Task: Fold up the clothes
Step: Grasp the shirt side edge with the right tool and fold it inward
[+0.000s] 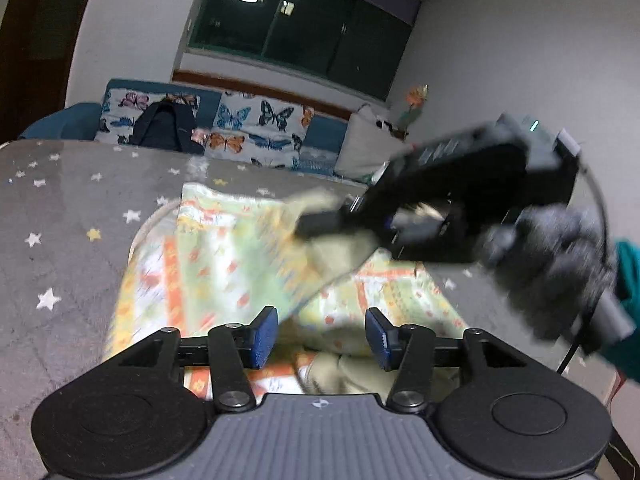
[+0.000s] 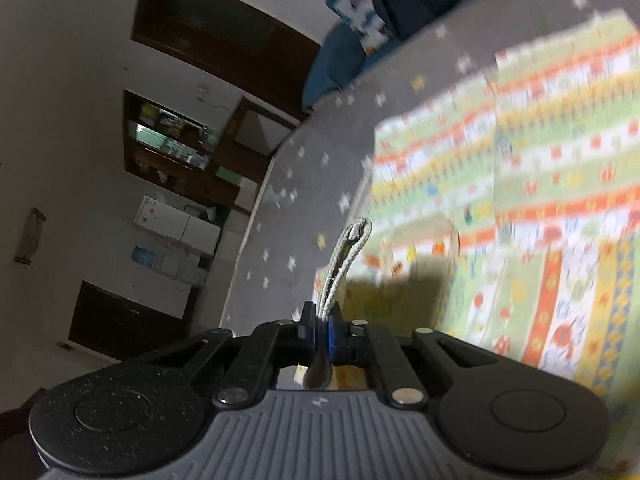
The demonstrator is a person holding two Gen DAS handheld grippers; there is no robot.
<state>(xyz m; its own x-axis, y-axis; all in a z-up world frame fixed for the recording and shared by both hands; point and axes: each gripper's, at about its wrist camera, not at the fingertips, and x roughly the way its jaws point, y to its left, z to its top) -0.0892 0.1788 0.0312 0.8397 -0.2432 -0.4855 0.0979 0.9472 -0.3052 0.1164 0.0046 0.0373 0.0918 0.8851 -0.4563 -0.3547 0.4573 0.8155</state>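
Left gripper (image 1: 322, 336): seen closest in the left wrist view, blue pads (image 1: 264, 336) spread wide, nothing held between them; hovering low over the near edge of the garment.
Garment (image 1: 224, 264): patterned cloth in green, orange, yellow and white bands, spread on the table; partly folded, one flap lifted and showing a plain beige underside (image 1: 340, 256). Motion blur is strong, so the print is not readable.
Right gripper (image 1: 320, 222): seen from outside in the left wrist view, black body tilted, fingertips at the raised flap; held by a gloved hand (image 1: 552, 264) with a teal sleeve (image 1: 628, 276) behind it.
Right gripper, own view (image 2: 320, 330): jaws closed to a narrow slit, clamped on a cloth edge; a grey-white ribbed hem loop (image 2: 344, 264) sticks up past the pads.
Garment, right wrist view (image 2: 520, 184): fills the right side, lying flat on the table beyond the clamped edge; a dark shadow falls on it near the jaws.
Table (image 1: 72, 216): grey cover with white and yellow stars, garment lying near its middle.
Sofa (image 1: 256, 128): blue, butterfly-print cover, behind the table; dark backpack (image 1: 164, 128) resting on it.
Window (image 1: 304, 28): dark, ceiling lamp reflected in it.
Shelves (image 2: 172, 140): dark wood, on the far wall in the right wrist view; white appliance (image 2: 180, 224) below, kind cannot be told.
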